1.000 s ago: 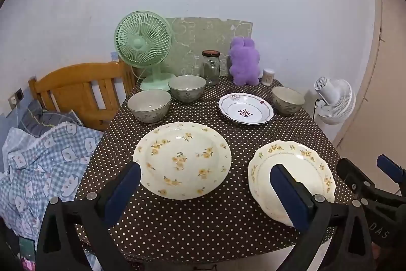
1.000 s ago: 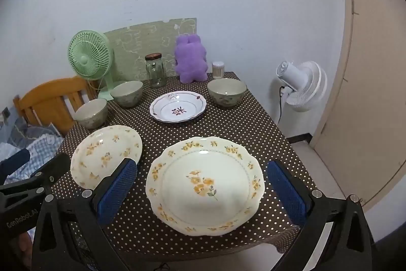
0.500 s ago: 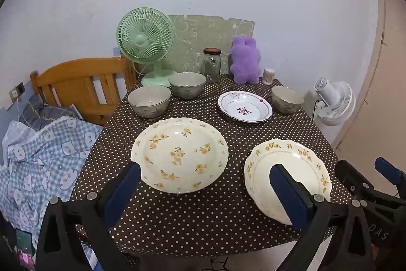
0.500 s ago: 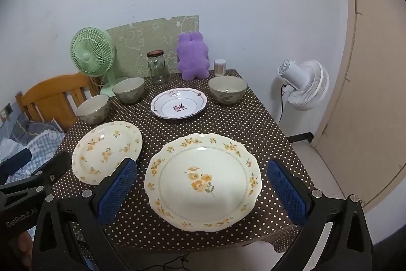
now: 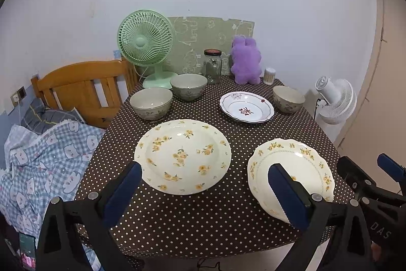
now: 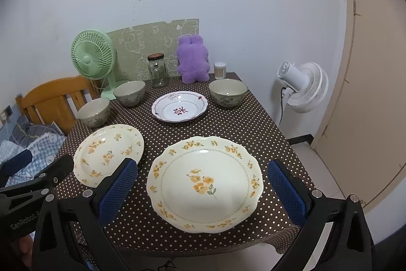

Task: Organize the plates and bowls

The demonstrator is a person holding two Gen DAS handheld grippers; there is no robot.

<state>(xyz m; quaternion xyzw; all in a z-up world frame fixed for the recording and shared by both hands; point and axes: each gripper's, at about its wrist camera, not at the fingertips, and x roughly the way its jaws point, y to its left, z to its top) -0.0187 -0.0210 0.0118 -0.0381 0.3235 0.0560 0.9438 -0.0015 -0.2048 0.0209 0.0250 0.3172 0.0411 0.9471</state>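
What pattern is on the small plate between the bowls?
White small plate, dark red flower centre, thin reddish rim line; clearest in right wrist view.

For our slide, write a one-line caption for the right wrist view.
Open right gripper hovers over a scalloped floral plate on the polka-dot table.

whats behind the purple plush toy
Behind the purple plush toy a green patterned board leans on the wall. The toy hides the board's lower right part.
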